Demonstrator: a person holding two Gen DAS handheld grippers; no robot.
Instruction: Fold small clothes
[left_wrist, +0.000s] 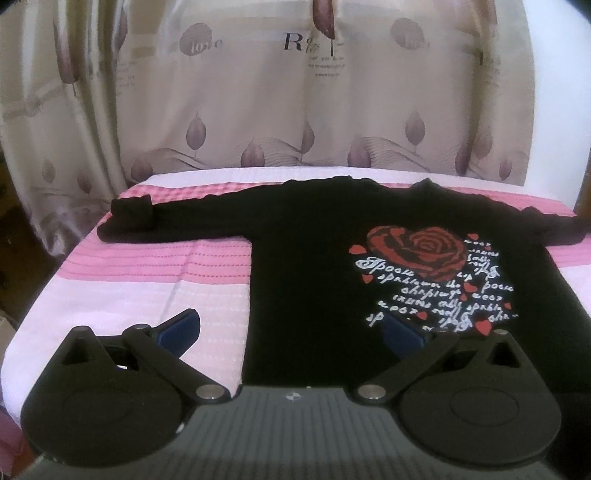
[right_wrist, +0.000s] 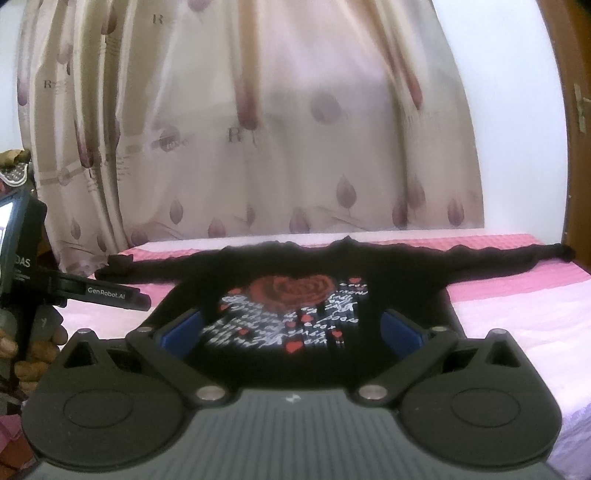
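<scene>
Left wrist view only: left sleeve cuff (left_wrist: 133, 208) folded back on itself near the bed's far left corner, curtain (left_wrist: 258, 103) lettering readable, "love" and "R". Right wrist view only: the left gripper (right_wrist: 142, 301) seen from the side at the left edge of the frame, "GenRobot.AI" printed on it, the person's hand (right_wrist: 26, 354) around its body, plus the full right sleeve (right_wrist: 517, 258) stretched out to the bed's far right edge and a door (right_wrist: 578, 110) at far right.

Black long-sleeve shirt (left_wrist: 314, 277) lies flat, front up, on the pink striped bed cover (left_wrist: 147, 273), both sleeves spread sideways along the far edge, rose-and-script print (left_wrist: 432, 280) on the chest.

Left gripper (left_wrist: 291, 332): jaws wide apart, nothing between them; left blue pad over bare cover, right pad over the shirt's lower body. Contact with fabric cannot be told.

Right gripper (right_wrist: 291, 328): jaws wide apart, holding nothing, both blue pads (right_wrist: 183, 330) over the shirt's lower half, straddling the print. Touching or hovering unclear.
</scene>
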